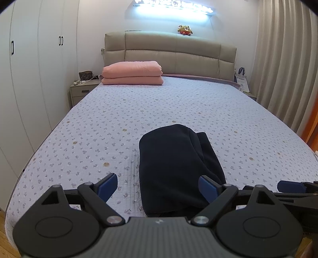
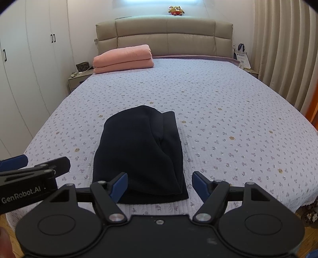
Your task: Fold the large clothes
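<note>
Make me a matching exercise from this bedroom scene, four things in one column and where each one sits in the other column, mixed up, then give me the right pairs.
Things:
1. dark folded garment
2. pink folded blanket
3. plush toy
4. brown patterned bag

Places:
A. on top of the headboard
B. on the nightstand beside the bed
C. at the head of the bed, left side of the picture
D. on the bedspread near the foot of the bed, just ahead of the open grippers

Pairs: 1-D, 2-C, 3-A, 4-B
</note>
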